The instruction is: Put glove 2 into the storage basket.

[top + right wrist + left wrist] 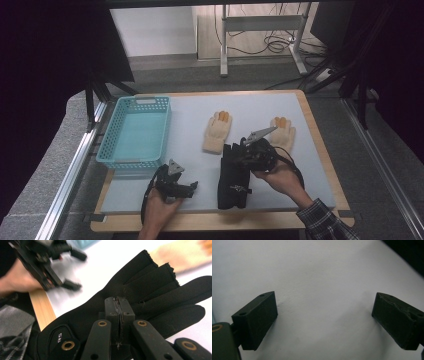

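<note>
The turquoise basket (pixel 135 131) stands at the bench's (pixel 190 107) left; carrying a glove there calls for a firm pinch and enough lift to clear the rim. The left gripper (pixel 181 188) rests on the bench, jaws spread wide, holding nothing. The right gripper (pixel 119 305), jaws pressed together, seems to pinch the black glove (pixel 150 297) at the palm, near the bench's front right.
</note>
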The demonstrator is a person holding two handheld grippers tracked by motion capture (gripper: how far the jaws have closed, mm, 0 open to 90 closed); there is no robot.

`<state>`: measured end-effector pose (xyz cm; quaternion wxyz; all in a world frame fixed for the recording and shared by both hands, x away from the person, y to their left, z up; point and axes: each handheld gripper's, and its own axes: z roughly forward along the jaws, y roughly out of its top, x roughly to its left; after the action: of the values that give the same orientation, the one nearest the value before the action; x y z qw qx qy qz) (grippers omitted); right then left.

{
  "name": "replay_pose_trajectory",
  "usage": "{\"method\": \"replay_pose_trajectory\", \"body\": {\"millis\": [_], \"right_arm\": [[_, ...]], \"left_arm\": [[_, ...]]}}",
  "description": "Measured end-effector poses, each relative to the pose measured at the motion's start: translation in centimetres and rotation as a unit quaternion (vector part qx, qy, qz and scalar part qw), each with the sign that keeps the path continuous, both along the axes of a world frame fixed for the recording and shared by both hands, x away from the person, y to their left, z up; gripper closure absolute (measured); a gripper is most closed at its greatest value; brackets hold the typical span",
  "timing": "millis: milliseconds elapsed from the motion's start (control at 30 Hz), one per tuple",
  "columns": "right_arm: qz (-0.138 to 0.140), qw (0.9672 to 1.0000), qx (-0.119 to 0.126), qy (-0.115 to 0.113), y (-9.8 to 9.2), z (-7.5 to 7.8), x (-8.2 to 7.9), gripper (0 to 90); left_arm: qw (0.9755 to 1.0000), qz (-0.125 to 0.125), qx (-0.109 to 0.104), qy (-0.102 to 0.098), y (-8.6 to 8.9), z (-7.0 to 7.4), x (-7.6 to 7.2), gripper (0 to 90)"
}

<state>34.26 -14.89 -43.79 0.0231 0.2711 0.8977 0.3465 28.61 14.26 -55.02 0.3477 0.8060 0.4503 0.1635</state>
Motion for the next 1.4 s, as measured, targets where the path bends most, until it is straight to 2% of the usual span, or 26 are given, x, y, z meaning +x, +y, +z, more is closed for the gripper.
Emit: {"method": "replay_pose_trajectory", "body": {"millis": [133, 233, 300, 400, 467, 567, 700, 833, 1000, 1100, 1200, 1300, 1400], "right_arm": [[-0.014, 0.9993, -0.034, 0.008, 0.6, -3.0, 0.7, 86.7], [-0.012, 0.9995, -0.024, 0.017, 1.0, -4.7, 1.1, 83.8], [-0.010, 0.9995, -0.026, 0.015, 1.4, -5.6, 1.2, 76.5], [-0.011, 0.9996, -0.024, 0.004, 1.6, -5.4, 1.1, 63.6], [-0.020, 0.9994, -0.023, -0.015, 1.2, -4.6, 1.0, 57.0], [-0.030, 0.9990, -0.012, -0.030, 0.3, -3.8, 1.1, 49.6], [-0.050, 0.9980, -0.001, -0.038, -1.6, -3.6, 1.0, 44.6], [-0.060, 0.9975, 0.011, -0.035, -3.7, -4.5, 0.3, 43.3], [-0.065, 0.9971, 0.019, -0.036, -5.4, -5.4, -0.8, 46.9], [-0.059, 0.9970, 0.014, -0.048, -6.2, -6.0, -1.9, 70.8], [-0.045, 0.9980, 0.014, -0.043, -6.3, -7.0, -2.8, 81.8], [-0.029, 0.9987, 0.013, -0.039, -5.9, -8.0, -3.5, 85.4], [-0.022, 0.9986, 0.014, -0.046, -5.3, -8.8, -4.1, 86.6]], "left_arm": [[1.0000, 0.000, 0.000, 0.000, 0.0, 0.0, 0.0, 6.7], [1.0000, -0.001, 0.002, 0.001, 0.0, 0.0, 0.0, 6.7], [1.0000, -0.001, 0.001, 0.001, 0.0, 0.0, 0.0, 6.7], [1.0000, -0.001, 0.001, 0.000, 0.0, 0.0, 0.0, 6.7], [1.0000, 0.000, -0.001, -0.001, 0.0, 0.0, 0.0, 6.6], [1.0000, 0.000, 0.000, -0.001, 0.0, 0.0, 0.0, 6.7], [1.0000, -0.002, 0.002, 0.001, 0.0, 0.0, 0.0, 6.7], [1.0000, -0.001, 0.003, 0.001, 0.0, 0.0, 0.0, 6.6], [1.0000, -0.001, 0.001, 0.001, 0.0, 0.0, 0.0, 6.6], [1.0000, -0.001, 0.000, 0.002, 0.0, 0.0, 0.0, 6.7], [1.0000, -0.003, 0.001, 0.001, 0.1, 0.1, 0.0, 7.0], [1.0000, -0.007, 0.001, 0.000, 0.2, 0.1, -0.2, 7.7], [0.9999, -0.010, 0.003, 0.001, 0.6, 0.1, -0.4, 7.5]]}}
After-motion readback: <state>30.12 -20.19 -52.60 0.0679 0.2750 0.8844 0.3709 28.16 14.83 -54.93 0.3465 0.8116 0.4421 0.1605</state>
